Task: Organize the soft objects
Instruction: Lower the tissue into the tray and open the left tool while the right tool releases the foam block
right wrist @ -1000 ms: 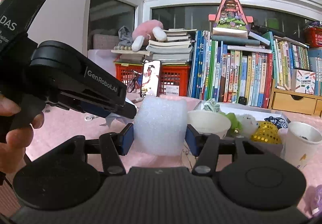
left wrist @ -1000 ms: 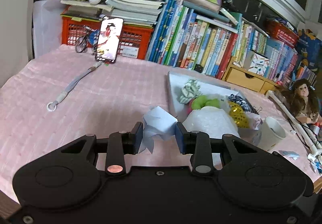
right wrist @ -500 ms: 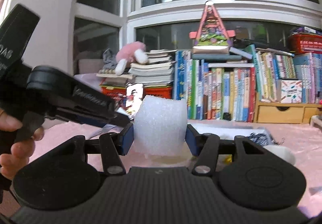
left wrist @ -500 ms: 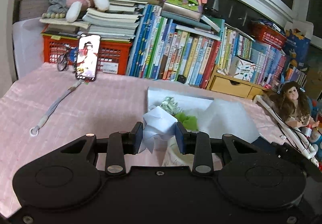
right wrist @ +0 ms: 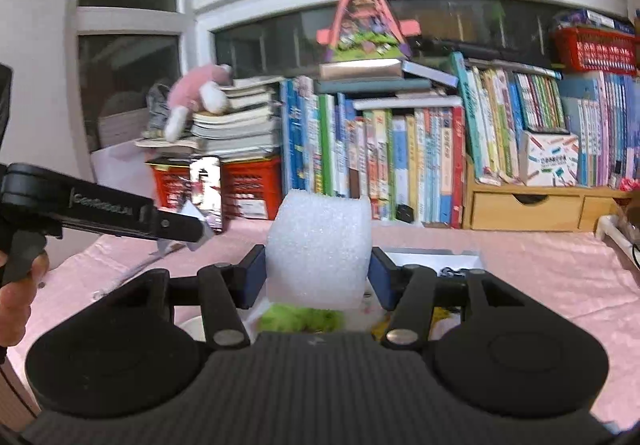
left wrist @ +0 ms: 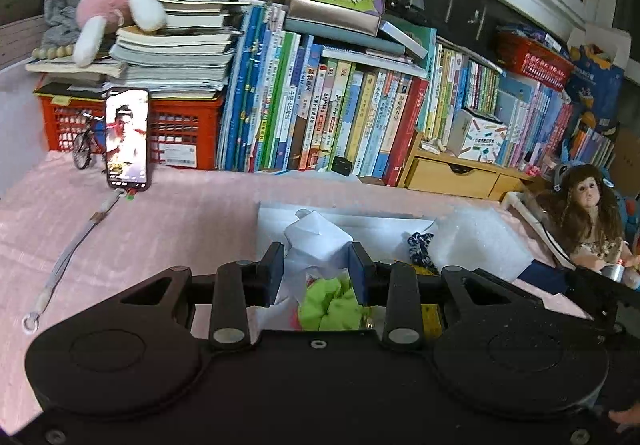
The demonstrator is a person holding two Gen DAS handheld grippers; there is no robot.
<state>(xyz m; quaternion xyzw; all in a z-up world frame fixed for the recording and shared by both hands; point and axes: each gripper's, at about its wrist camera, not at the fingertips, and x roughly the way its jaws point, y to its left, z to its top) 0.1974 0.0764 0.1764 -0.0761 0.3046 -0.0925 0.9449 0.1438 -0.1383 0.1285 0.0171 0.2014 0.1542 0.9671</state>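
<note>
My left gripper (left wrist: pixel 317 263) is shut on a crumpled white paper wad (left wrist: pixel 316 239) and holds it over the white tray (left wrist: pixel 360 219). A green soft item (left wrist: pixel 326 303) lies in the tray right below it, with a dark patterned fabric piece (left wrist: pixel 418 245) to the right. My right gripper (right wrist: pixel 318 269) is shut on a white foam block (right wrist: pixel 318 249), also raised over the tray (right wrist: pixel 432 257); the green item (right wrist: pixel 300 317) shows under it. The foam block also shows in the left wrist view (left wrist: pixel 476 245). The left gripper (right wrist: pixel 188 223) shows at the left of the right wrist view.
A pink cloth (left wrist: pixel 160 229) covers the table. A phone (left wrist: pixel 127 139) leans on a red crate (left wrist: pixel 180 129) at the back left, its strap (left wrist: pixel 68 257) trailing forward. Books (left wrist: pixel 340 117) line the back. A doll (left wrist: pixel 588 217) sits at the right.
Both grippers have moved forward and up over the tray, each keeping its hold. The paper cups have dropped out of view beneath them.
</note>
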